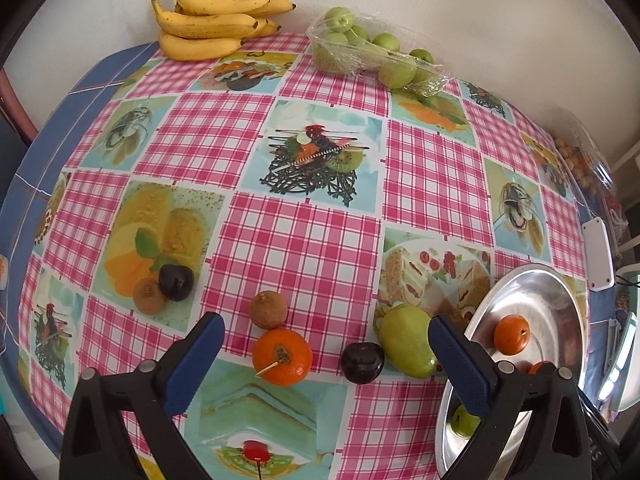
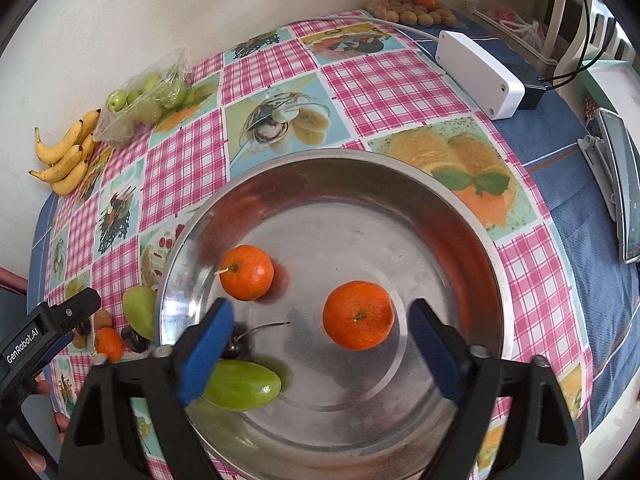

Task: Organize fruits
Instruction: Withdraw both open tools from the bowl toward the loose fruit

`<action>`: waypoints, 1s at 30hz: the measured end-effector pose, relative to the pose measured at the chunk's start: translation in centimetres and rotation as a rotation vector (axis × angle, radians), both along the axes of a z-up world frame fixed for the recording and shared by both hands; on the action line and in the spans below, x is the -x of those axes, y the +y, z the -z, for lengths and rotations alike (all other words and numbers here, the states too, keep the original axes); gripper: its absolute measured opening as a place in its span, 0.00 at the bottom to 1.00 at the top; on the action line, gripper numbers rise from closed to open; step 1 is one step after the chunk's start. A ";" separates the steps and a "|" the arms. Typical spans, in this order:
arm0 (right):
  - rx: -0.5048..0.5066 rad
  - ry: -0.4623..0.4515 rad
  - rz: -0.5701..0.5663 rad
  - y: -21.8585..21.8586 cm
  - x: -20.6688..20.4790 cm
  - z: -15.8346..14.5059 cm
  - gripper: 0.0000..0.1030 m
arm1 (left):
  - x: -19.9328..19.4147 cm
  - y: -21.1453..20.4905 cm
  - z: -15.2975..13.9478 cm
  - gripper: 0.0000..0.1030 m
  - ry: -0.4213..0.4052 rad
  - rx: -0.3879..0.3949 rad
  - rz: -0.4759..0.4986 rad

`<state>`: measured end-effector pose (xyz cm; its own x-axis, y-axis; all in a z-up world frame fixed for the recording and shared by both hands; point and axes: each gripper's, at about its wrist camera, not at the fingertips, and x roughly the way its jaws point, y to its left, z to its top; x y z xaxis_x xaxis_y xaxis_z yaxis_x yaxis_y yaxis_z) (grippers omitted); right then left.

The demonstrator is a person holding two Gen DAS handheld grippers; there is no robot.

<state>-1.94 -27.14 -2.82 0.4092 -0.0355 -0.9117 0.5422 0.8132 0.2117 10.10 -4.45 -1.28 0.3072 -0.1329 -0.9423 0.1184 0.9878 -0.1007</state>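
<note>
With both tools spread wide and empty, your right tool [image 2: 320, 344] has an orange [image 2: 357, 315] lying free in the tray [image 2: 472, 216], so next bring your left tool [image 1: 326, 364] down on the worktop orange [image 1: 282, 357].

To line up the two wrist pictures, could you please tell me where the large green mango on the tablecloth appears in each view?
Left wrist view: the green mango lies low and right of centre, just left of the metal tray.
Right wrist view: the green mango sits at lower left, against the tray's outer left rim.
Shared landmark: the banana bunch by the wall.
</note>
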 end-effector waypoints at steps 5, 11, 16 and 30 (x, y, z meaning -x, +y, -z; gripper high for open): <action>0.005 0.002 -0.010 0.2 -0.1 0.1 1.00 | -0.1 0.2 0.3 1.00 0.010 0.004 -0.005; 0.004 0.006 -0.009 0.2 -0.1 0.2 1.00 | 0.0 0.0 0.4 1.00 0.018 -0.001 0.004; 0.004 0.005 -0.001 0.1 0.0 0.2 1.00 | -0.1 0.0 0.4 1.00 0.017 -0.001 0.008; 0.032 -0.023 -0.027 1.1 -0.5 -0.5 1.00 | -2.3 6.1 -1.5 1.00 -0.034 0.008 -0.154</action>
